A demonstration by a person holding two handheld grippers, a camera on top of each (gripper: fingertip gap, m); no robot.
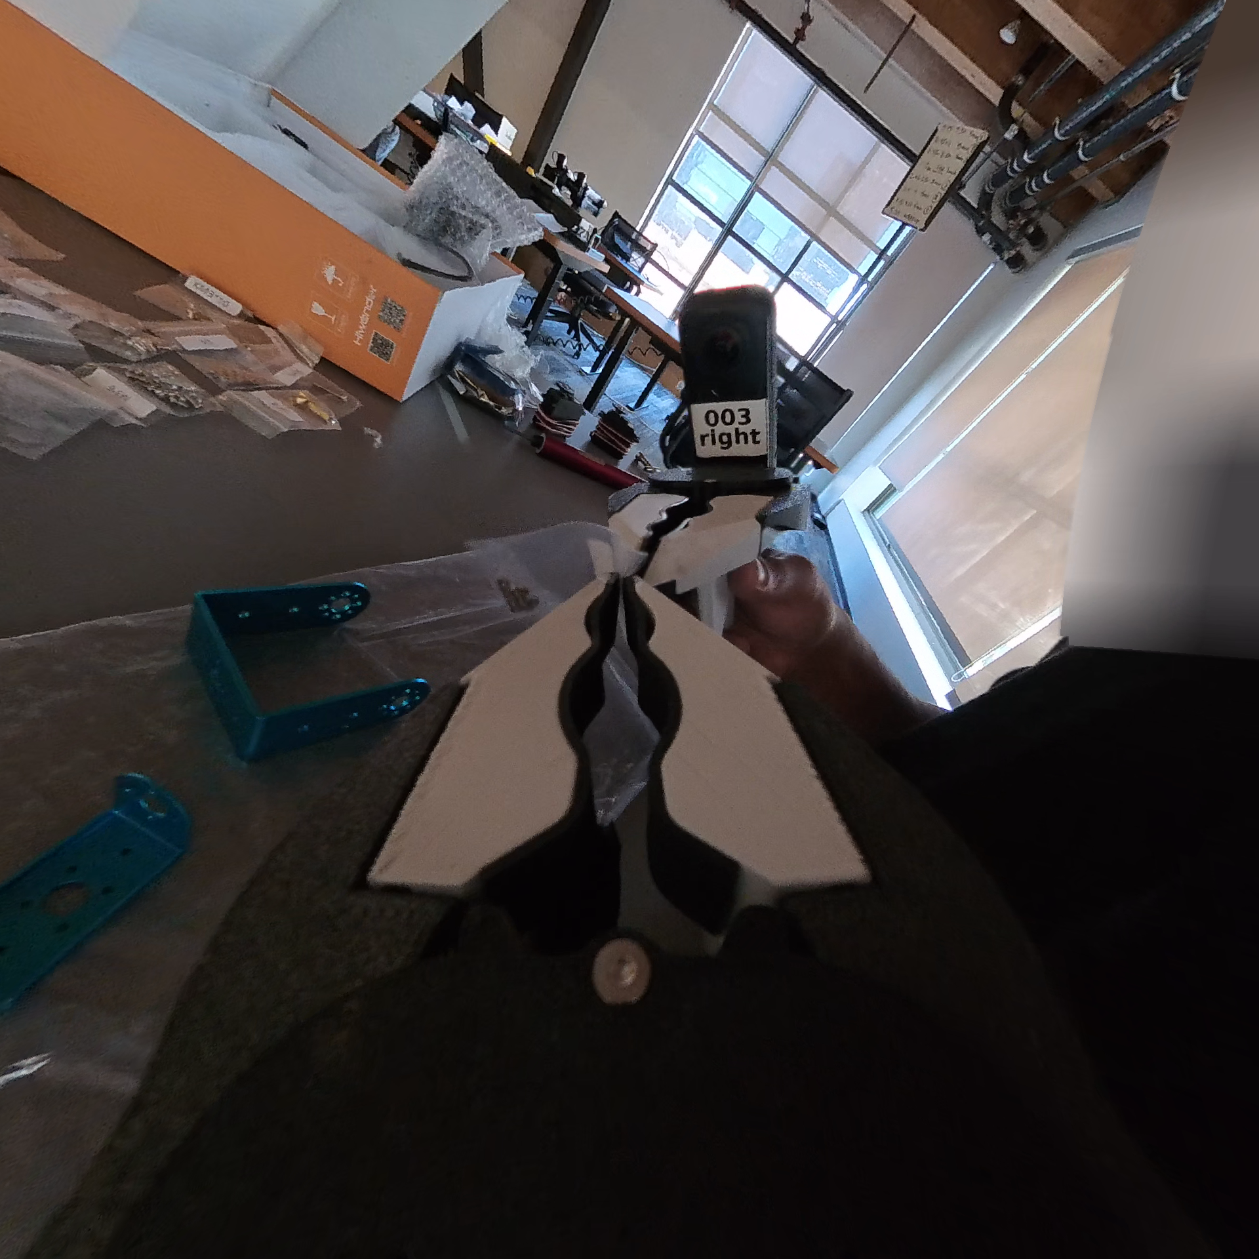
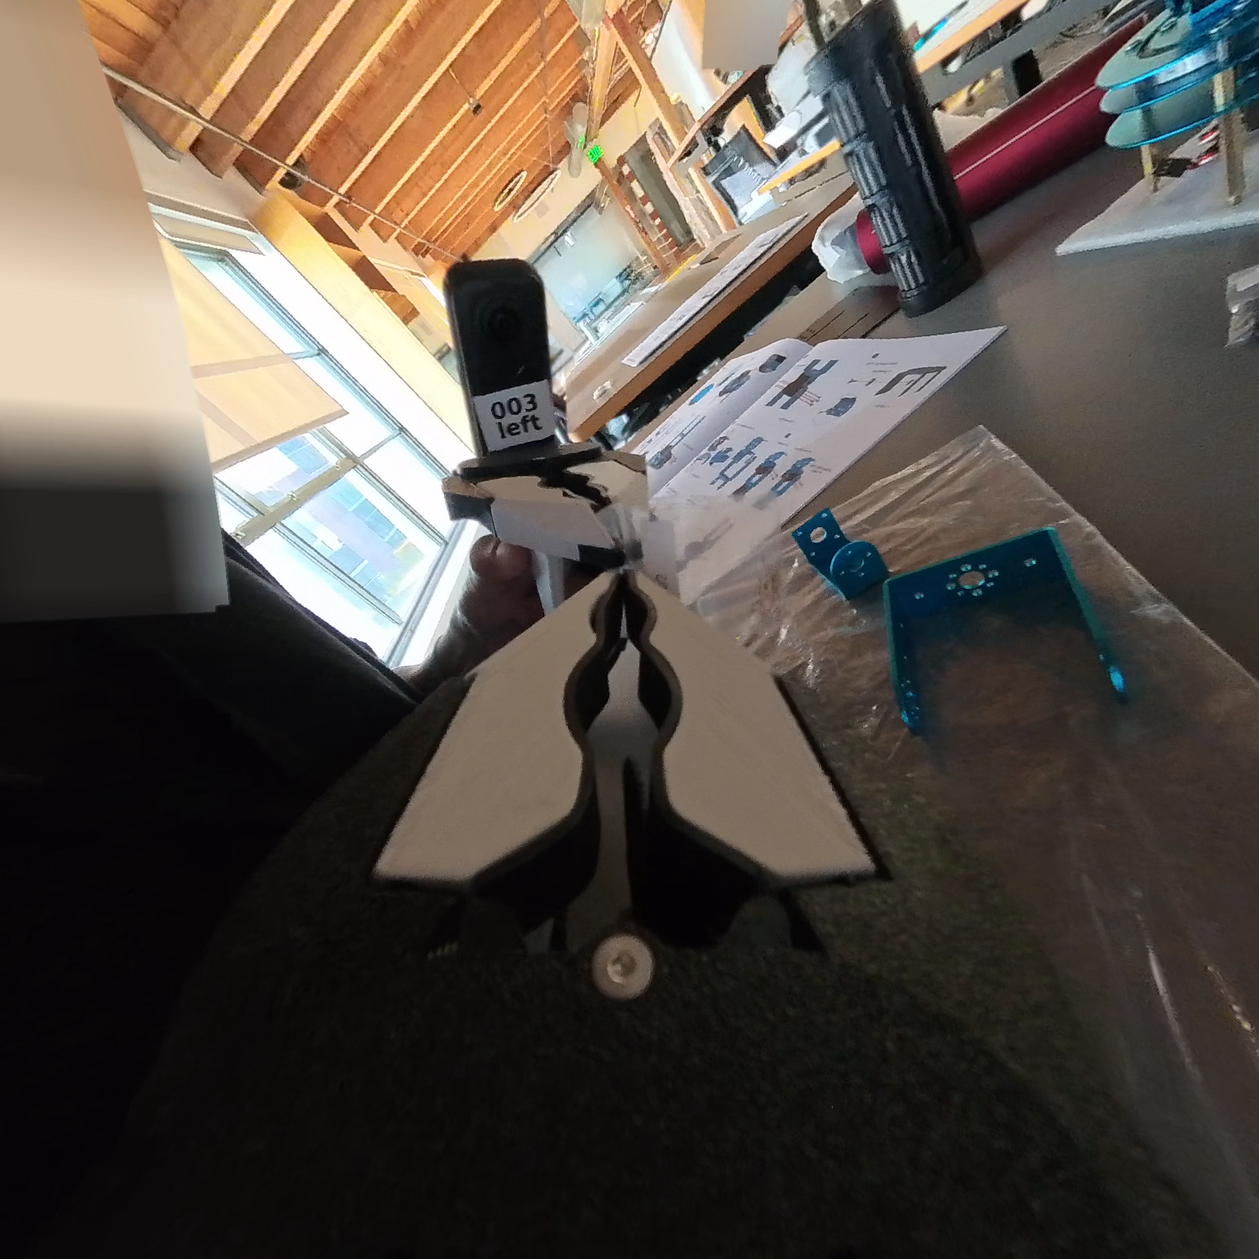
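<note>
Above the grey table (image 1: 204, 490), tip to tip, the two grippers meet over a clear plastic bag; the left gripper (image 1: 623, 599) has its white fingers (image 1: 518, 763) pressed together on a fold of the film (image 1: 623, 742), which shows crumpled in the wavy gap between them; the right gripper (image 2: 623, 593) faces it, fingers likewise closed, and appears to pinch the same edge of the bag (image 2: 954, 545), though the film within its tips is too thin to see clearly. Each tool is held by a hand (image 1: 783, 613) behind its handle, and each carries a black camera with a white sticker on top; the opposed grips suggest the film is being held taut between them.

The bag lies spread on the table beside the grippers; on it, or within it, which cannot be told, rests a blue U-shaped metal bracket (image 1: 286, 667), standing on its side with its perforated arms open; a smaller blue bracket (image 1: 88, 865) lies flat close by. An open instruction booklet (image 2: 817, 402) sits just beyond the bag. Farther off are a long orange and white box (image 1: 225, 211), many small packets of hardware (image 1: 136, 368), a red cylinder (image 1: 579, 456), a tall black cylinder (image 2: 892, 150) and a stack of blue discs (image 2: 1172, 88) on posts.
</note>
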